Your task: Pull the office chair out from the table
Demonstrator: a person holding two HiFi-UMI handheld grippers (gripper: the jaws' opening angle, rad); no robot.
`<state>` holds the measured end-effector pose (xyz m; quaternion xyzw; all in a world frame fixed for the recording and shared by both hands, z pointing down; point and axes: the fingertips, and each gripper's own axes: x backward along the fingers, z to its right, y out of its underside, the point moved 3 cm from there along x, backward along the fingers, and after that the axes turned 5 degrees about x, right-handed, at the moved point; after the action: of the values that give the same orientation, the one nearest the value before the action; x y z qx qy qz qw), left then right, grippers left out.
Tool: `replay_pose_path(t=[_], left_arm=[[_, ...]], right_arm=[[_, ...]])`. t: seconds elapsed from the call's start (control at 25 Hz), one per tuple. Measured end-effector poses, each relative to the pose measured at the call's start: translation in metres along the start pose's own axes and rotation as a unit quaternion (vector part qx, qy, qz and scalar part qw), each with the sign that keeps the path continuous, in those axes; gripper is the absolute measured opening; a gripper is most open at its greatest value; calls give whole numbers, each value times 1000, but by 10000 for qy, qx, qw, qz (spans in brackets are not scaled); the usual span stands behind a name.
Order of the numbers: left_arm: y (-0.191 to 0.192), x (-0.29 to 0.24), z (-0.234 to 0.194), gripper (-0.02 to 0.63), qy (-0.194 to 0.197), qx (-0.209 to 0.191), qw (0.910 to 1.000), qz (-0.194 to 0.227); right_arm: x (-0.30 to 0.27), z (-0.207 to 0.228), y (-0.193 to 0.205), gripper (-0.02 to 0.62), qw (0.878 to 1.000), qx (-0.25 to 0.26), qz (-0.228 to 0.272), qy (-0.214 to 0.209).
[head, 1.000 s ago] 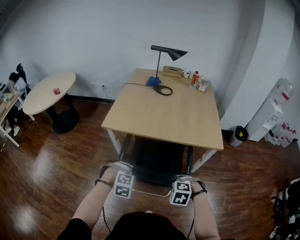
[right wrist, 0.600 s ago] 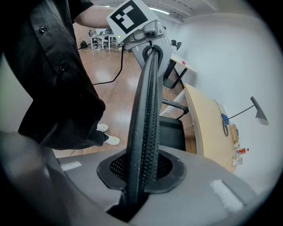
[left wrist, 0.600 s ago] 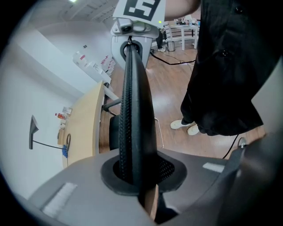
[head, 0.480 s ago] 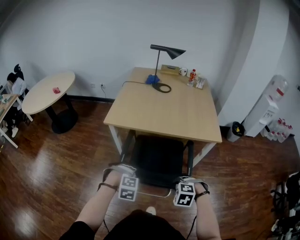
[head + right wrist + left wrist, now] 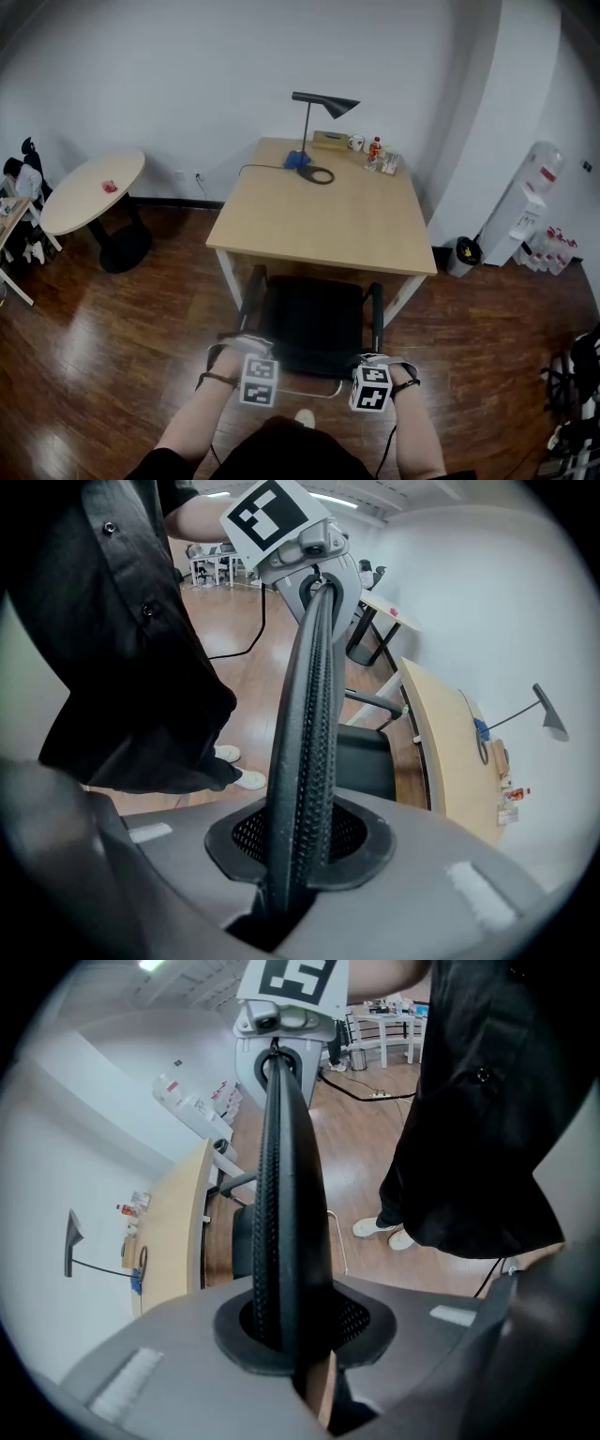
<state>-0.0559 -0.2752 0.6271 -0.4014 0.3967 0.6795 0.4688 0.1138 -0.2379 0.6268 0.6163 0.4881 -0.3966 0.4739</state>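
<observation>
my left gripper (image 5: 286, 1330) and right gripper (image 5: 298, 850) are clamped on the office chair (image 5: 314, 323) backrest, 1 per end. the rim runs left-right and the seat's far side sits at the desk (image 5: 323, 216) near edge, so i'd pull straight toward me.

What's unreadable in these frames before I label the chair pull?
1. Base of the office chair: head view, mostly hidden beneath its seat.
2. Bottles at the desk's far edge: head view, too small to identify.
3. Red item on the round table: head view, too small.
</observation>
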Motion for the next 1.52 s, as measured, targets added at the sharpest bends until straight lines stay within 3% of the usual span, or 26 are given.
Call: replay_pose_path(t=[0.72,1.52], left_arm=[[-9,28,66,46,117,-2,9999,76],[-22,56,139,44,-83,7,10000,52]], right_arm=[[16,-69,-15,83,9994,-252,-198,-120],[35,-146,-28,67,9993,-228,-236,-153]])
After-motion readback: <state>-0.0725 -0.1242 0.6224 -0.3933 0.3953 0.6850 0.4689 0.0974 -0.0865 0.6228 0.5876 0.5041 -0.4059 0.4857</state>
